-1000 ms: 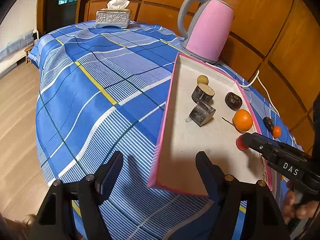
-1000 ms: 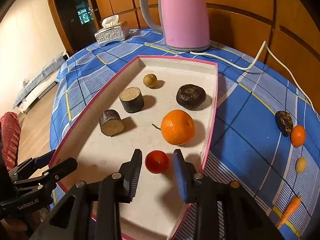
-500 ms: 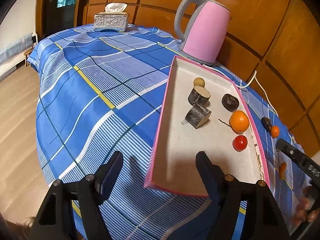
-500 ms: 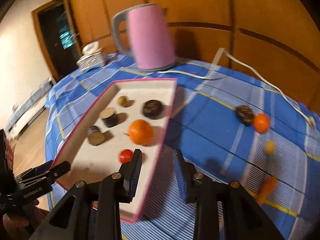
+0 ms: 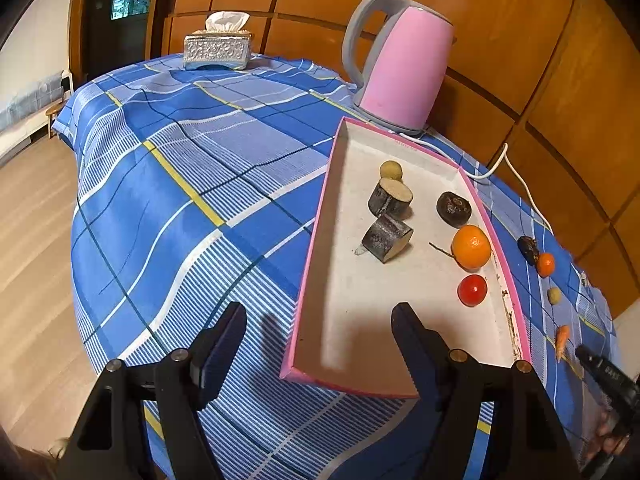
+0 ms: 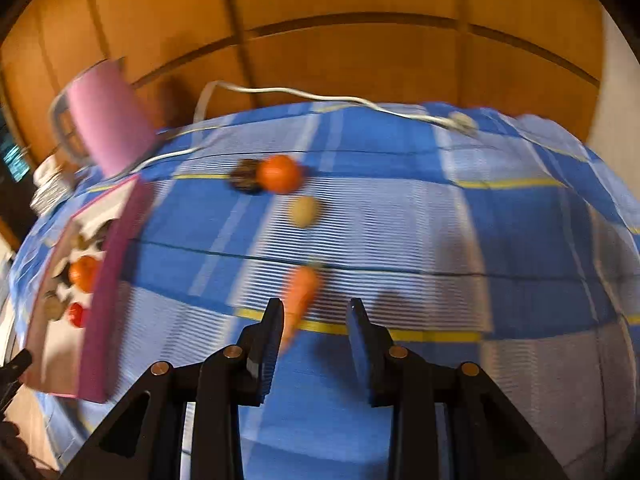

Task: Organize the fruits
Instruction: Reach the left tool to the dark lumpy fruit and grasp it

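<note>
A pink-rimmed tray (image 5: 316,240) on the blue checked cloth holds an orange (image 5: 471,247), a red tomato (image 5: 472,290), a dark fruit (image 5: 453,209), a small yellowish fruit (image 5: 391,169) and two dark cut pieces (image 5: 386,236). My left gripper (image 5: 318,312) hovers open over the tray's near corner, holding nothing. To the right of the tray lie a carrot (image 6: 300,300), a yellowish fruit (image 6: 304,211), a small orange (image 6: 279,174) and a dark fruit (image 6: 244,176). My right gripper (image 6: 315,306) is open and empty. The carrot's tip is just beside its left finger.
A pink kettle (image 5: 400,76) stands behind the tray, and its white cord (image 6: 320,98) runs along the back to a plug (image 6: 460,120). A tissue box (image 5: 218,46) sits at the far end. The cloth drops off to a wooden floor on the left.
My right gripper backed away from the red tomato, leaving it in the tray, and swung right over the cloth to the carrot. The left gripper stayed in place.
</note>
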A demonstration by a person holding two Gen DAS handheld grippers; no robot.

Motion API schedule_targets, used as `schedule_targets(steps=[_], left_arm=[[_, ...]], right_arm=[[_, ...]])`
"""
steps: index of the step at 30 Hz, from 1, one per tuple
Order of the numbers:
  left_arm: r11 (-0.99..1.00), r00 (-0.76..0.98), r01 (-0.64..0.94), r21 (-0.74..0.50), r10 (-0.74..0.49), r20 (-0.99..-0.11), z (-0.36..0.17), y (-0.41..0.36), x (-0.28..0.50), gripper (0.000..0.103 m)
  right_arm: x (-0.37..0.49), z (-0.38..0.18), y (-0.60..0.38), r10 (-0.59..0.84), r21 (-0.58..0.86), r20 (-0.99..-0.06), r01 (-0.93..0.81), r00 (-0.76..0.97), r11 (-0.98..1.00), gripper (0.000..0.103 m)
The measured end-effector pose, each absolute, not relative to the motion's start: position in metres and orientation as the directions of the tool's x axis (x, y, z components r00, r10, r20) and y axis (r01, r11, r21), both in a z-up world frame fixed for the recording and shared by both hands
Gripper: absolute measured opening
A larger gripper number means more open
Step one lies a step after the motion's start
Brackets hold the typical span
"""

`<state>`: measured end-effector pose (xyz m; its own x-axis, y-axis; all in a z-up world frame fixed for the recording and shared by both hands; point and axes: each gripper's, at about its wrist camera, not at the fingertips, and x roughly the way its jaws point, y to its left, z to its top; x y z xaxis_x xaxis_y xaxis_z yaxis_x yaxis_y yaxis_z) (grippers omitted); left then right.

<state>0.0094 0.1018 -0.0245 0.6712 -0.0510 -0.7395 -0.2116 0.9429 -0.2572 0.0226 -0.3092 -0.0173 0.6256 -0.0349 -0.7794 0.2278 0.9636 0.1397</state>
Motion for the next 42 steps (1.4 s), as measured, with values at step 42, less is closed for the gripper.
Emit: schedule_targets(steps=[42], left_arm=[[0.883,0.355,0.216,-0.416,-0.468,-0.809,-0.012,-0.149,0.218,0.052]], right_arm=[[-0.032,-0.047,-0.417,-0.513,-0.041,-0.743,0.736,0.43,0.676,0.039]])
